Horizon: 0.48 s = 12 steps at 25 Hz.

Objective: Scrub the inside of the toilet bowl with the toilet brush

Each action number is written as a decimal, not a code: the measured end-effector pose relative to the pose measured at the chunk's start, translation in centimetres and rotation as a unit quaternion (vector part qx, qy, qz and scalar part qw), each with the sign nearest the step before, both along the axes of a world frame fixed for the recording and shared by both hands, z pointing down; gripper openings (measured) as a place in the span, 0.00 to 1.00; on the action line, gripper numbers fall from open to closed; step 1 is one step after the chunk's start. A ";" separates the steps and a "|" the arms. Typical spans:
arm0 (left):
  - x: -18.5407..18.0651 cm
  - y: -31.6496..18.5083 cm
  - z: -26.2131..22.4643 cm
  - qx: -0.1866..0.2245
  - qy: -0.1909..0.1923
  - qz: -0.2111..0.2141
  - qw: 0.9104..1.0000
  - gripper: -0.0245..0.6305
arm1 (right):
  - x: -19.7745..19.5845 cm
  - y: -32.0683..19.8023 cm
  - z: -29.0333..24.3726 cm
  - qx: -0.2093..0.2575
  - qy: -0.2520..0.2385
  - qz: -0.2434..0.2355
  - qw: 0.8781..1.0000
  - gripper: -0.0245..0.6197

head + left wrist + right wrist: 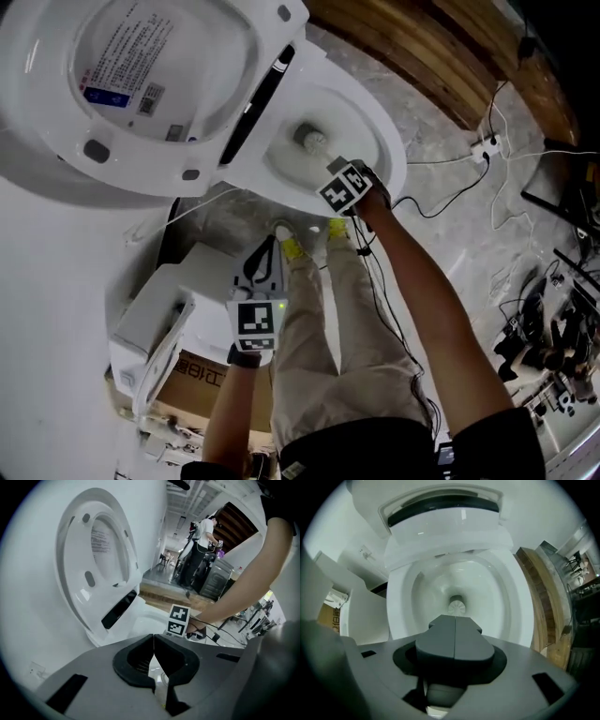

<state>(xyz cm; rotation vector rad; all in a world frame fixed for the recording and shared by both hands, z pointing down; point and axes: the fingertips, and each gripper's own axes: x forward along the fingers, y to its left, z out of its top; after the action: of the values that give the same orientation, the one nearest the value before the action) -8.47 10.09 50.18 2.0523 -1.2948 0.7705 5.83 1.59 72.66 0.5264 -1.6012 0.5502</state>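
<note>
The white toilet bowl point(375, 127) stands with its seat and lid point(141, 75) raised. My right gripper point(333, 161) hovers over the bowl's near rim, shut on the toilet brush handle. The round brush head point(309, 137) sits low in the bowl, at the drain. In the right gripper view the jaws point(455, 618) are pressed together, with the brush head point(457, 606) just beyond them inside the bowl point(417, 592). My left gripper point(267, 247) hangs back near the person's legs, shut and holding nothing. Its jaws point(153, 637) meet at the tips, facing the lid point(101, 559).
A white ceramic unit point(155, 319) and a cardboard box point(192, 375) stand left of the person. Cables point(450, 183) and a power strip point(487, 145) lie on the stone floor to the right. Wooden panelling point(441, 47) runs behind the toilet. People point(201, 536) stand far off.
</note>
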 end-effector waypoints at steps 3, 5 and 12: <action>1.1 0.1 -3.5 0.011 -0.001 0.018 1.000 0.07 | 1.0 1.1 -3.8 -0.023 -0.007 0.017 1.000 0.35; 1.7 0.3 -6.1 0.017 -0.004 0.033 0.999 0.07 | 2.3 2.1 -6.6 -0.043 0.002 0.034 0.998 0.35; 2.4 0.3 -18.4 0.059 -0.028 0.067 0.996 0.07 | 5.6 6.5 -20.4 -0.084 -0.090 0.162 0.979 0.29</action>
<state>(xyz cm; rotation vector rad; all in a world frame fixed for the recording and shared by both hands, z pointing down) -6.03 10.42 31.75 2.2441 -1.2700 0.8336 11.48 8.13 52.29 0.6276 -1.6294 0.9940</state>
